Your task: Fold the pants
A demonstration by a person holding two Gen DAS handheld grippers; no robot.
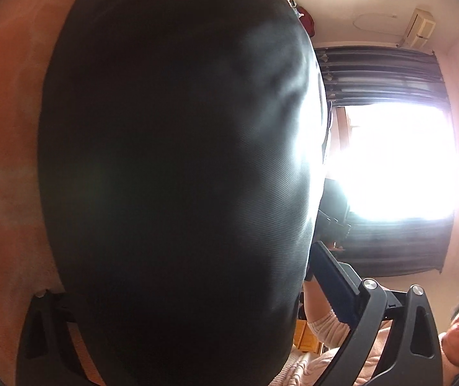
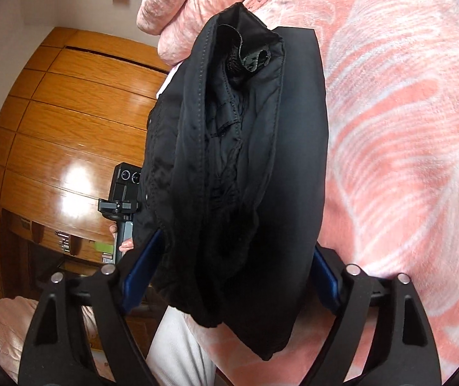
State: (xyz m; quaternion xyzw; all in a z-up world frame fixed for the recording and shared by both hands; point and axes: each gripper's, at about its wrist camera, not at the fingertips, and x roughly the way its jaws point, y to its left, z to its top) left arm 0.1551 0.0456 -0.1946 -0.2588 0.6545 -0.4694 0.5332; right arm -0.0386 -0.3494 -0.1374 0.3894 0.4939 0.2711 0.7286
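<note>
Right tongs [image 2: 229, 276] pinching the bunched black pants [image 2: 229, 160] at the waistband over the pink blanket [image 2: 406, 160], left tongs [image 1: 178, 289] buried in cloth so I can't tell their state; I'd keep both ends level and taut, then lower evenly so the fold lands flat.

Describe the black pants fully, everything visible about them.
The black pants are dark woven fabric with stitched seams, a waistband and an inner label showing. They hang bunched between the blue pads of the right gripper, above a pink patterned blanket. In the left wrist view the cloth drapes over the lens, hiding the left gripper's grip.
</note>
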